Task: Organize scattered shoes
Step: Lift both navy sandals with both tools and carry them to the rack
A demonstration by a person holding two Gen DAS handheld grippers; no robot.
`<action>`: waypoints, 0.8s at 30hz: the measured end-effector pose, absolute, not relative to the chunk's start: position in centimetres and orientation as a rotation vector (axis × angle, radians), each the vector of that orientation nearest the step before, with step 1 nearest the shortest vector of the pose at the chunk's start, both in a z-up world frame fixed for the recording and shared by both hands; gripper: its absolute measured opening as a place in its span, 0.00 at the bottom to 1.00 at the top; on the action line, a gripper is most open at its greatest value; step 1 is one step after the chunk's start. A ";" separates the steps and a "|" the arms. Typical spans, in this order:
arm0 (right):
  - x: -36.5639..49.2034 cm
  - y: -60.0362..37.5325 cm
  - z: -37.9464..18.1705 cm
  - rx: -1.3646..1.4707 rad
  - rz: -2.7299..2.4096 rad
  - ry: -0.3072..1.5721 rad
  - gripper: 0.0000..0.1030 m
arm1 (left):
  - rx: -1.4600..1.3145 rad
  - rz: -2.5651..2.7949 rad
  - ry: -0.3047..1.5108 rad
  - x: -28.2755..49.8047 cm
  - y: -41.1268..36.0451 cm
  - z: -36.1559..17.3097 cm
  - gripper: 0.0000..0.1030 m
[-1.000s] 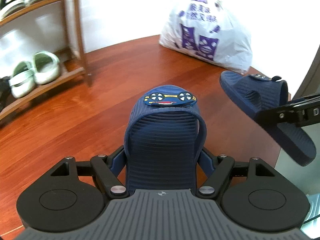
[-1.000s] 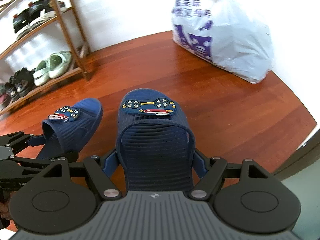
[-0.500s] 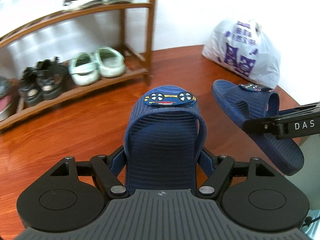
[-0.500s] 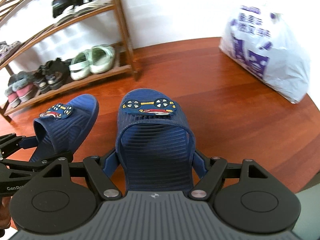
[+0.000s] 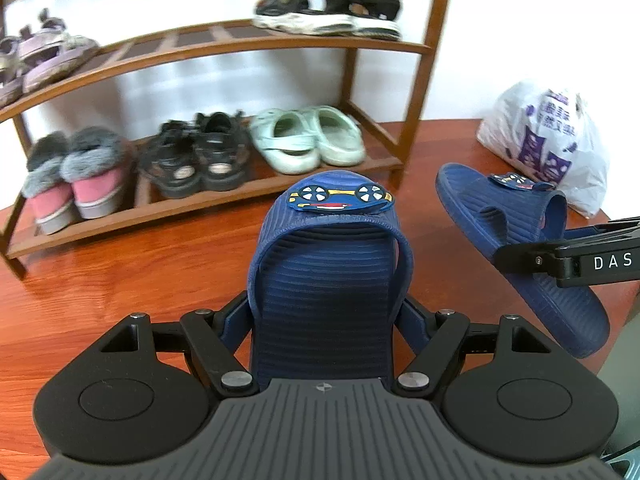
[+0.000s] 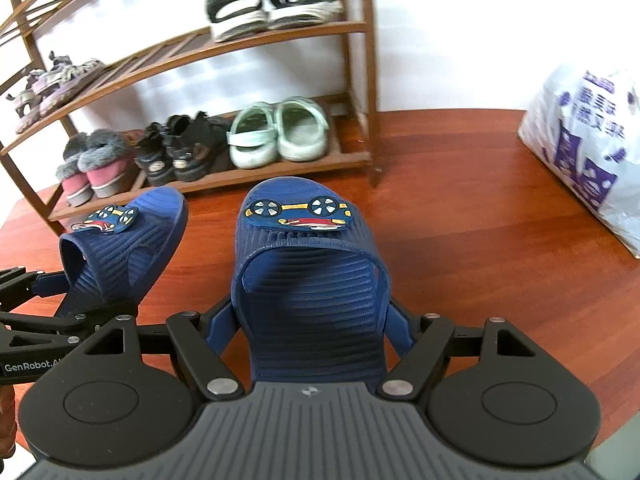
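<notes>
Pair of 2 blue car-badge slippers, carried: left gripper (image 5: 328, 312) clamped on left slipper (image 5: 328, 264), right gripper (image 6: 316, 312) clamped on right slipper (image 6: 308, 264), both toes-forward, long axes aimed at shoe rack (image 5: 224, 44) ahead, left gripper judged nearer

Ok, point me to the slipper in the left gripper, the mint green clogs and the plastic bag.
slipper in the left gripper (image 5: 326, 292), left wrist view, on its ribbed footbed.
mint green clogs (image 6: 280, 132), right wrist view, where the pair meets, bottom shelf.
plastic bag (image 6: 588, 136), right wrist view, on its printed side.
</notes>
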State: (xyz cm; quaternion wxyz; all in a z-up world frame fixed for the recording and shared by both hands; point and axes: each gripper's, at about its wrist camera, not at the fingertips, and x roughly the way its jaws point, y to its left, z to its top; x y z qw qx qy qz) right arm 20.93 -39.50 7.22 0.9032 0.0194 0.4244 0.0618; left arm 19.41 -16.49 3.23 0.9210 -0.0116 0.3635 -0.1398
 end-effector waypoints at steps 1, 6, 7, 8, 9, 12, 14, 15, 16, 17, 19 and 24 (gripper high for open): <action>21.1 -38.6 7.3 0.035 0.135 0.876 0.78 | -0.026 -0.283 0.747 19.4 -16.0 3.3 0.74; 21.7 -35.6 7.5 0.017 0.157 0.868 0.78 | -0.035 -0.254 0.749 19.2 -12.8 3.4 0.74; 21.8 -35.1 7.6 0.014 0.161 0.865 0.78 | -0.037 -0.251 0.748 19.2 -12.4 3.4 0.74; 21.9 -34.5 7.7 0.011 0.164 0.862 0.78 | -0.044 -0.249 0.743 19.1 -11.6 3.5 0.74; 21.9 -34.3 7.8 0.010 0.165 0.860 0.78 | -0.050 -0.246 0.737 19.0 -10.8 3.6 0.74; 22.4 -32.7 8.4 0.008 0.175 0.842 0.78 | -0.055 -0.225 0.730 18.9 -9.0 3.8 0.74; 22.9 -31.7 9.0 0.007 0.177 0.827 0.78 | -0.063 -0.214 0.727 18.9 -7.7 3.9 0.74; 23.1 -31.2 9.2 0.007 0.178 0.819 0.78 | -0.067 -0.209 0.724 18.9 -7.1 3.9 0.74; 23.5 -30.5 9.7 0.003 0.181 0.808 0.78 | -0.069 -0.206 0.722 18.9 -6.6 4.0 0.74; 23.9 -30.0 10.0 0.000 0.183 0.800 0.78 | -0.069 -0.203 0.721 18.9 -6.3 4.1 0.74; 24.6 -29.0 10.7 -0.004 0.188 0.786 0.78 | -0.077 -0.191 0.715 18.8 -4.8 4.5 0.74; 27.8 -26.1 12.8 -0.018 0.207 0.751 0.78 | -0.094 -0.167 0.706 19.0 -2.6 5.1 0.74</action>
